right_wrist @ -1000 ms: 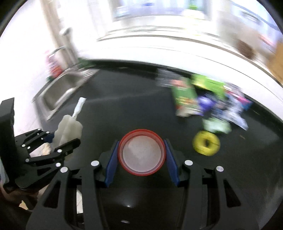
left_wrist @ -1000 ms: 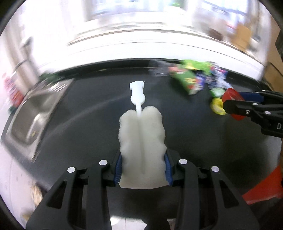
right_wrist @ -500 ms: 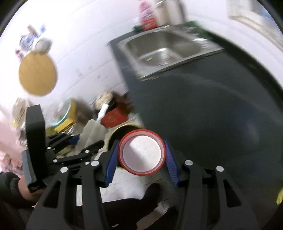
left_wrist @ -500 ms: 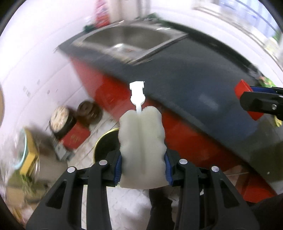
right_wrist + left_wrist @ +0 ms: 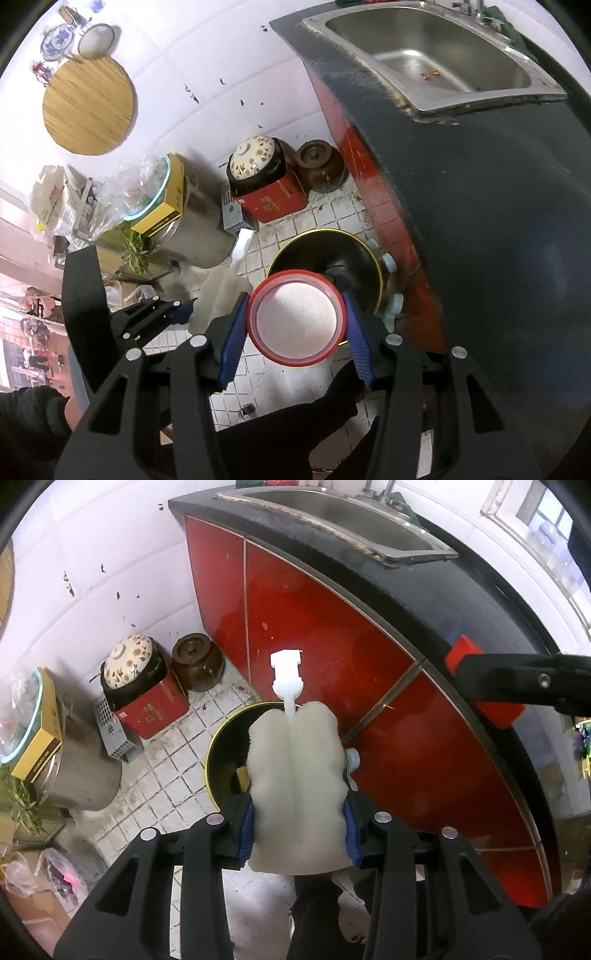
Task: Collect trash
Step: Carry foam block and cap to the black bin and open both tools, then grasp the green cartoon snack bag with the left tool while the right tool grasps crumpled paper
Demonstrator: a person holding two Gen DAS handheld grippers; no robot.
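A home kitchen: steel sink (image 5: 436,55), red cabinets (image 5: 314,627), floor pots (image 5: 129,664).

Two grippers are in view, a left gripper (image 5: 298,830) and a right gripper (image 5: 295,332). Each carries one item: one white sponge brush (image 5: 295,790) and one red-rimmed lid (image 5: 297,317). On the floor sit one black bin (image 5: 343,254), two lidded pots (image 5: 127,661) (image 5: 194,653), one red tin (image 5: 155,709) and one steel pot (image 5: 199,229). The desk (image 5: 498,221) has one sink (image 5: 436,55).

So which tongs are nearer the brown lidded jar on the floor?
Left. The left tongs hold the sponge brush on the jar's side; the right tongs sit farther, counter side.
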